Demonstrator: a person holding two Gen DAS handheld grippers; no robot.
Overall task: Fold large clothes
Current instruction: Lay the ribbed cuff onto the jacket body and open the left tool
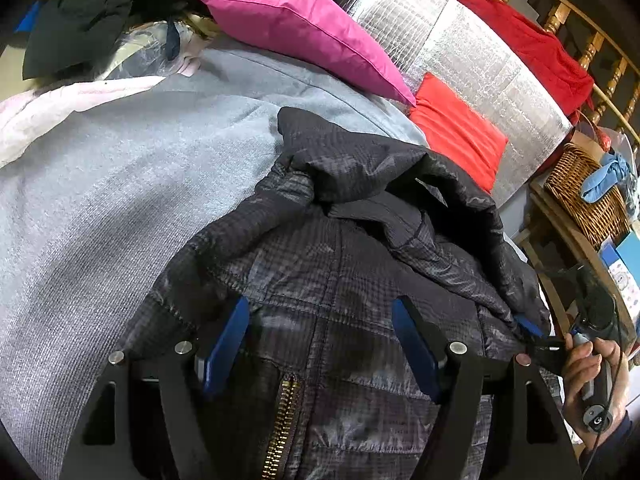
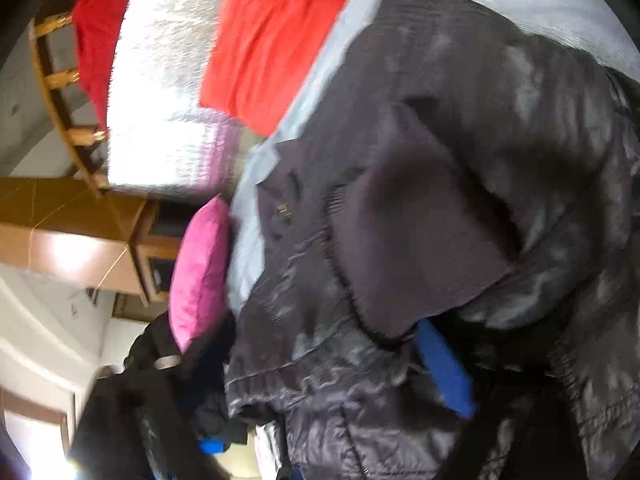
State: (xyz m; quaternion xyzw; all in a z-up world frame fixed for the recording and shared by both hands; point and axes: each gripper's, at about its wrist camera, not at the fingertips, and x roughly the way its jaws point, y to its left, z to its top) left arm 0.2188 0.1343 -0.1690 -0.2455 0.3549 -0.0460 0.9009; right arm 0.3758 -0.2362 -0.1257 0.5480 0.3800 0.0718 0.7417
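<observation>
On the grey knitted bed cover (image 1: pixel 120 208), the soft, slippery dark quilted hooded jacket (image 1: pixel 340 280) lies beneath the wide-open, empty left gripper (image 1: pixel 320 344); the right gripper (image 2: pixel 320 392) pinches its hem, the likeliest hold.

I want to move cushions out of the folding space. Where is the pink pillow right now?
In the left wrist view the pink pillow lies at the top centre, on the grey blanket, leaning against the silver mat, just above the red cushion and beyond the dark jacket.

Jacket (image 1: pixel 340 280): quilted synthetic cloth w/ slight sheen, brass-look metal zip. Grey blanket (image 1: pixel 100 208) at 9 o'clock: matt, rough knit. Pink pillow (image 1: pixel 304 28) at 12: smooth cloth. Silver pad (image 1: pixel 460 52) at 1: shiny foil. Basket (image 1: pixel 584 196) at 3: woven wicker.
</observation>
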